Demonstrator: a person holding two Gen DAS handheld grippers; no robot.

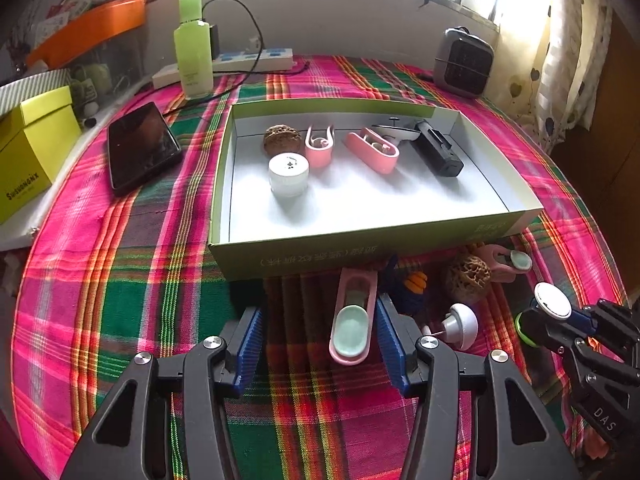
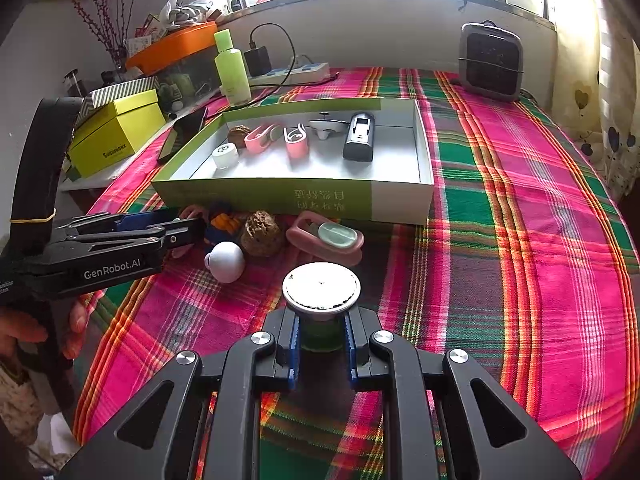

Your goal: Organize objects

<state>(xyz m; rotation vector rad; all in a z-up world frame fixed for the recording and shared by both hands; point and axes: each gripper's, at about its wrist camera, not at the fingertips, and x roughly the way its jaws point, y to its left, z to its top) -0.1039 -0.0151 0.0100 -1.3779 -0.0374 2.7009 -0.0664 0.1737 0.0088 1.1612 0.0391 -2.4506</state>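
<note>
Left wrist view: my left tool stands open over the plaid counter; a pink clip with a mint pad lies between its blue pads, touching the right one, with a clear gap to the left one, so it is not gripped; the green box sits just beyond, open side up; inside it, along the back, a walnut, two pink clips, a grey-white piece and a black device, with a white jar in front of the walnut; on the counter before the box lie a second walnut, another pink clip, a white top and a blue-and-orange item I cannot identify; my right tool enters at the right edge carrying a white-lidded jar; a phone, a green bottle and a heater sit around the box.

Right wrist view: my right tool is clamped on the jar, its green body between the blue pads, lid up, near side of the box; my left tool reaches in from the left, its tips low beside the loose pile; walnut, top and clip lie between me and the box wall.
</note>
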